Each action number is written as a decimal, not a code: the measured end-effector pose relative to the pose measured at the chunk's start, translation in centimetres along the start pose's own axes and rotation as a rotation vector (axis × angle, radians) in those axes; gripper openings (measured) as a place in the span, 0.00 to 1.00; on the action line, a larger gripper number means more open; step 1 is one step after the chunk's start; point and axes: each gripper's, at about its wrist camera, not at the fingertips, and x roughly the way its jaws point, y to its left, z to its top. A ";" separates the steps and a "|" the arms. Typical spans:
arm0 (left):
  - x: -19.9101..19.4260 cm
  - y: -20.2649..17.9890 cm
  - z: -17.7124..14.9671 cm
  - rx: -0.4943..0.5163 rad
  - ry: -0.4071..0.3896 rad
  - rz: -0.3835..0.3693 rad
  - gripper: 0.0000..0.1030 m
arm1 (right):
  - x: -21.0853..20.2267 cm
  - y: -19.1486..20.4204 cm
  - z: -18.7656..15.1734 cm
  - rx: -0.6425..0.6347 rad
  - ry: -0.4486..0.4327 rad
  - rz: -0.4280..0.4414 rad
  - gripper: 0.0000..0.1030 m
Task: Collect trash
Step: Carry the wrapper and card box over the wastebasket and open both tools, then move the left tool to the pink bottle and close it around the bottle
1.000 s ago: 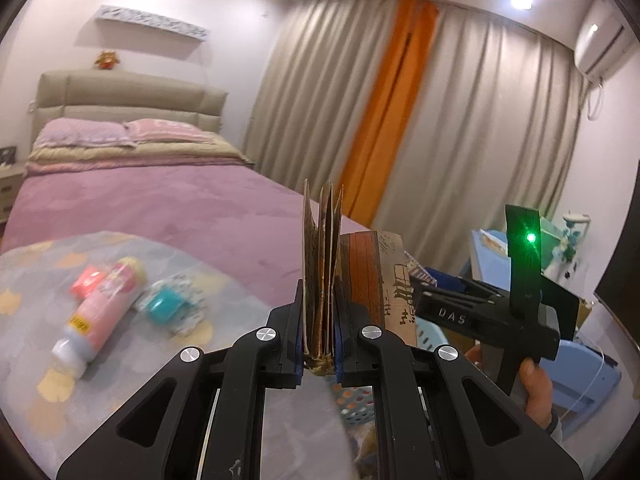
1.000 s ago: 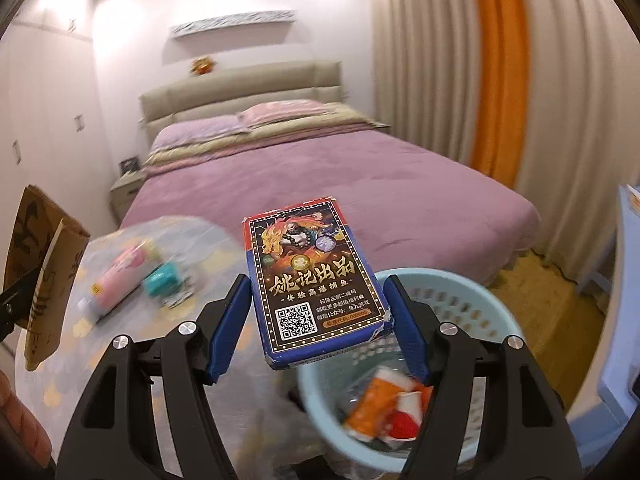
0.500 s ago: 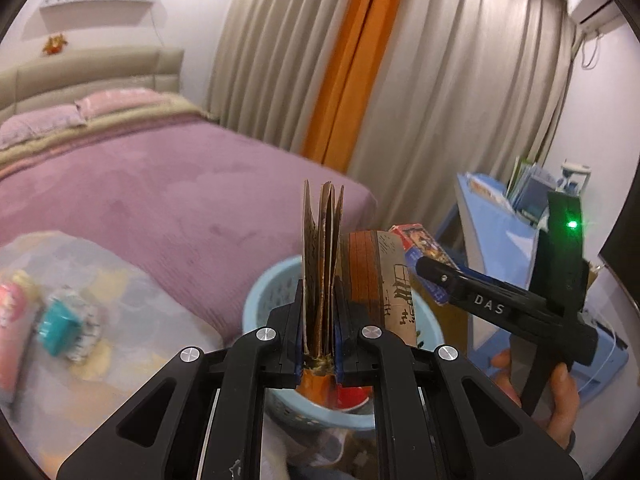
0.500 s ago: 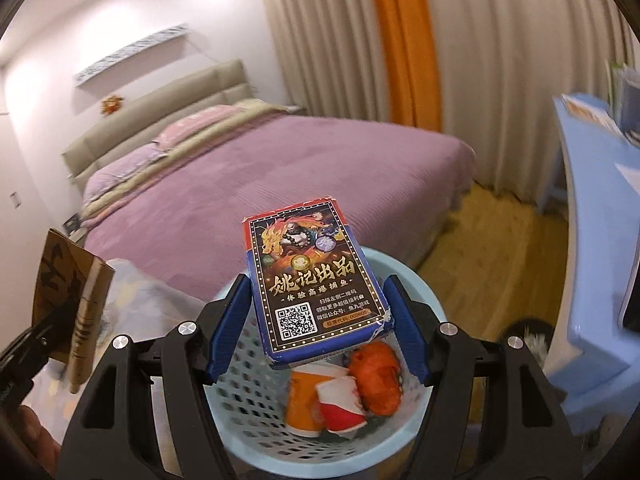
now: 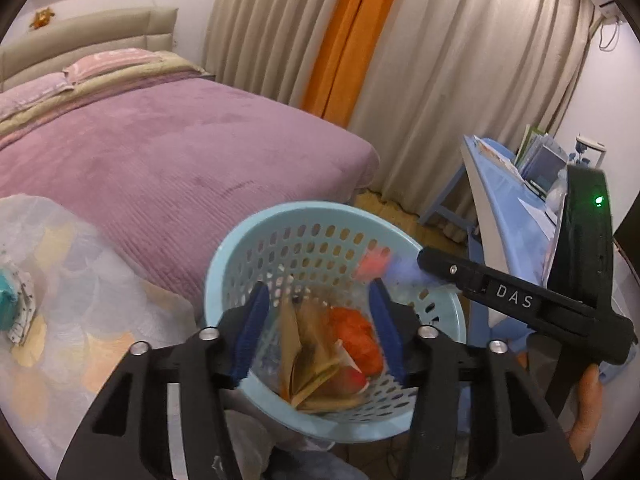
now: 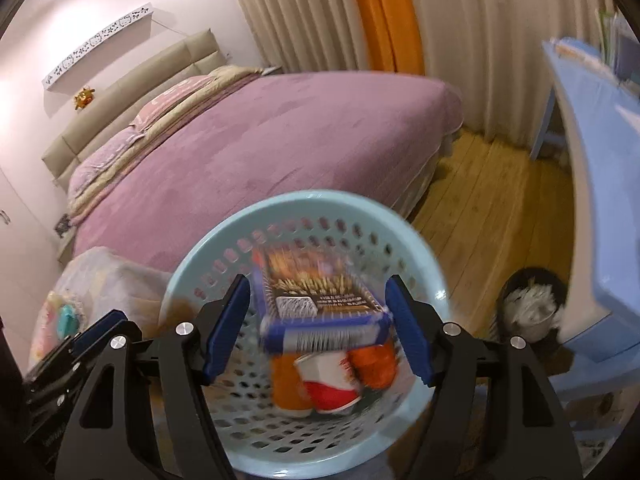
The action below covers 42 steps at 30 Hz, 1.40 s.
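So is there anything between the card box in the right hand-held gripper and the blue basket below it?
Nothing visible. The card box hangs blurred directly over the open basket, with only earlier trash, a red cup and orange items, lying at the bottom.

The basket (image 6: 192,276) stands before the bed (image 6: 280,148); a cup (image 6: 328,376) lies in it.

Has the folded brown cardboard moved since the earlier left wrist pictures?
Yes. The folded brown cardboard has dropped from the opening left gripper into the blue basket.
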 end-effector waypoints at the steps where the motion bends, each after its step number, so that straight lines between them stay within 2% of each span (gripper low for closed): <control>1: -0.3 0.3 0.1 -0.010 0.001 -0.004 0.53 | 0.2 -0.1 0.0 0.010 0.011 0.004 0.65; 9: -3.0 1.4 -0.4 -0.060 -0.041 0.004 0.57 | -0.7 0.8 -0.5 -0.003 -0.001 0.034 0.66; 13: -5.0 1.9 -0.6 -0.087 -0.081 -0.001 0.57 | -1.8 2.4 -0.7 -0.045 -0.018 0.053 0.65; 19: -8.5 3.1 -0.7 -0.112 -0.152 0.041 0.59 | -3.4 5.2 -1.3 -0.121 -0.054 0.089 0.65; 22: -10.7 4.4 -0.9 -0.131 -0.190 0.086 0.65 | -3.9 7.0 -1.8 -0.164 -0.063 0.107 0.65; 26: -13.7 7.0 -1.5 -0.157 -0.237 0.203 0.69 | -4.4 8.9 -2.4 -0.216 -0.063 0.121 0.65; 31: -17.4 12.1 -2.2 -0.258 -0.278 0.307 0.72 | -4.6 10.8 -3.0 -0.275 -0.064 0.137 0.66; 33: -18.3 14.1 -2.5 -0.294 -0.271 0.357 0.72 | -4.7 11.7 -3.4 -0.296 -0.067 0.155 0.66; 36: -19.2 17.8 -2.9 -0.370 -0.212 0.449 0.74 | -4.7 12.9 -4.0 -0.327 -0.060 0.159 0.66; 39: -19.2 20.5 -3.5 -0.410 -0.177 0.441 0.74 | -4.4 14.1 -4.6 -0.350 -0.038 0.176 0.66; 42: -17.6 22.2 -4.0 -0.402 -0.115 0.456 0.75 | -4.2 15.5 -5.3 -0.383 -0.030 0.189 0.66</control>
